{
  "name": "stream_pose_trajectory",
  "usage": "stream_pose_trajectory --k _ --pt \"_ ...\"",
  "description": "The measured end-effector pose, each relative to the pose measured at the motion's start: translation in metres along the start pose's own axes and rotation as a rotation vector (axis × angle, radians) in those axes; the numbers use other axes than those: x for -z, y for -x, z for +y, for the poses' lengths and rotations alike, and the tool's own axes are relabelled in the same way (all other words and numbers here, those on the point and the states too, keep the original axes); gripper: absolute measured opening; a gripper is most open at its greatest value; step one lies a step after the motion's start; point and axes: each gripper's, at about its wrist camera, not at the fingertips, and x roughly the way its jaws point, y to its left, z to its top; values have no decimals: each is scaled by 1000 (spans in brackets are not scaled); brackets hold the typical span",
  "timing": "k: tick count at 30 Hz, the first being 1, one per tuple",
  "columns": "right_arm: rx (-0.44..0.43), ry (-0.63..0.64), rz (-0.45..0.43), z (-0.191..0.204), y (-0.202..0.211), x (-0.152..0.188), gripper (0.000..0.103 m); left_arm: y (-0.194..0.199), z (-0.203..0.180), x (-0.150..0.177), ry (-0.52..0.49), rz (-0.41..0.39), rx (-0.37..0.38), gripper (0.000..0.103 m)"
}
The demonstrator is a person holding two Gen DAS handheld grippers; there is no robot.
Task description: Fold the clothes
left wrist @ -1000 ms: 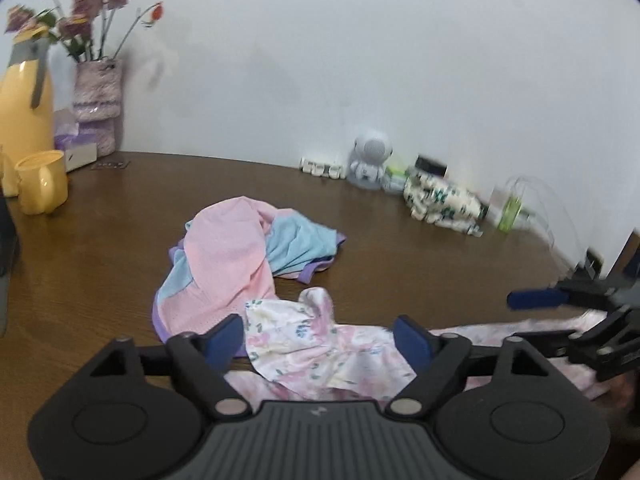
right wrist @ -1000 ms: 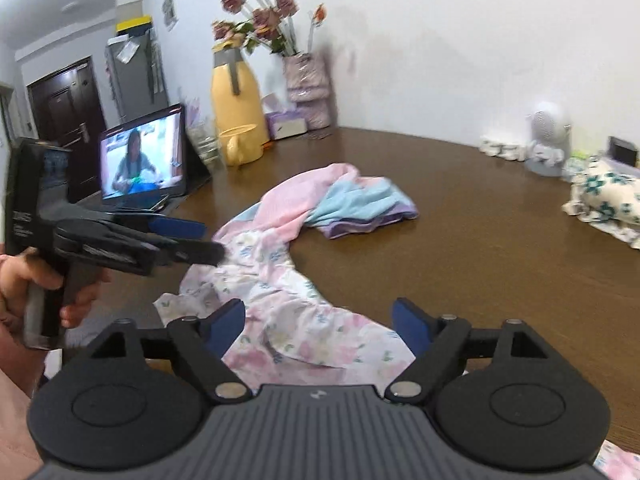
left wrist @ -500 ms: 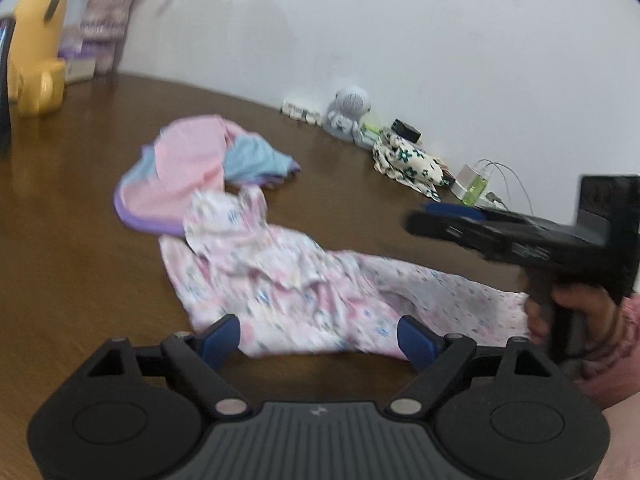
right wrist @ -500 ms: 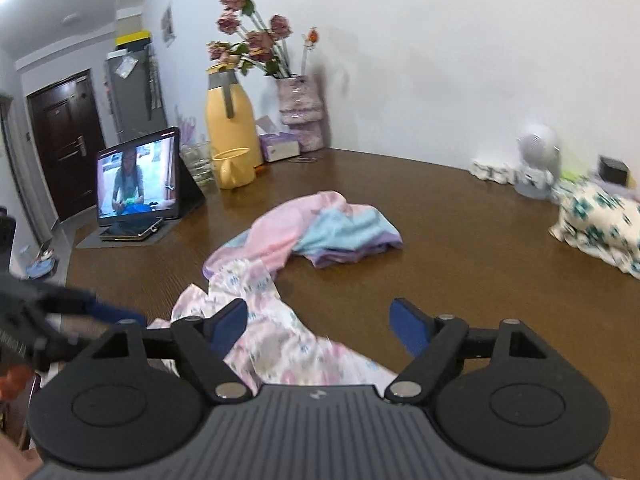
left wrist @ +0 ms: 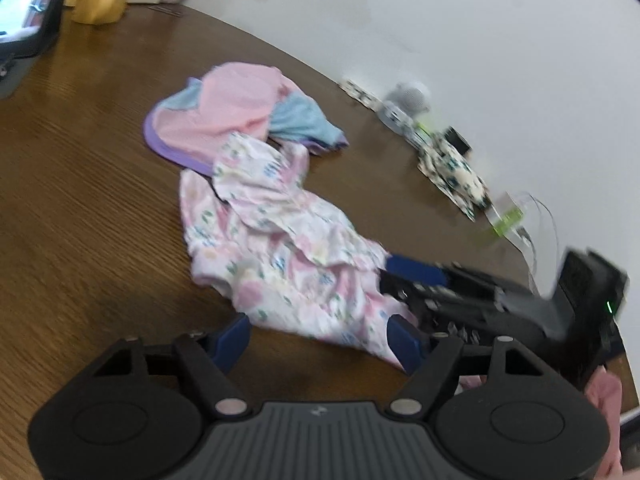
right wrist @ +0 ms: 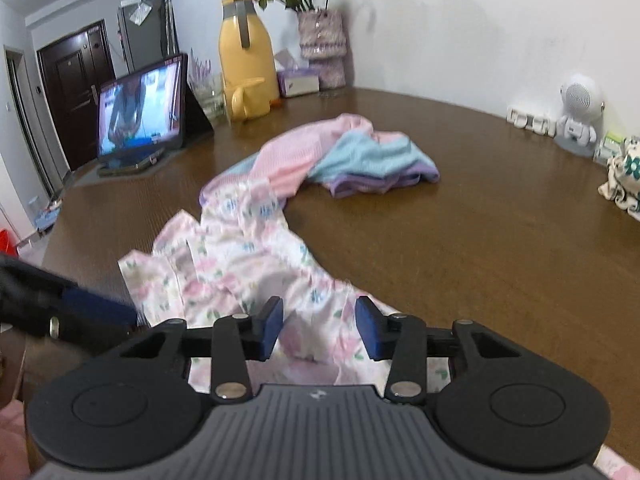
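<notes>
The floral garment (right wrist: 248,264) lies crumpled on the desk (right wrist: 460,248). The right claw (right wrist: 318,326) has just been closing, half-open around its near edge. The left claw (left wrist: 320,340), closing slightly, stands wide beside it, gripping nothing

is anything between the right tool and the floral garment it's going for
Nothing visible does. The right tool is already at the floral garment, its jaws just closing with the fabric's near edge bunched between them. The pink and blue garment lies farther back, overlapping only the floral piece's far end.
</notes>
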Motion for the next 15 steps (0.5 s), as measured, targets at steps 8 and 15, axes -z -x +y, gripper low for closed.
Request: stream_pose_trajectory --k 8,15 --pt "18 42 -4 6 1 4 41 -16 8 -27 56 -81 -117 75" --pt "21 50 -6 8 2 4 42 -33 3 -37 32 -125 -180 64"
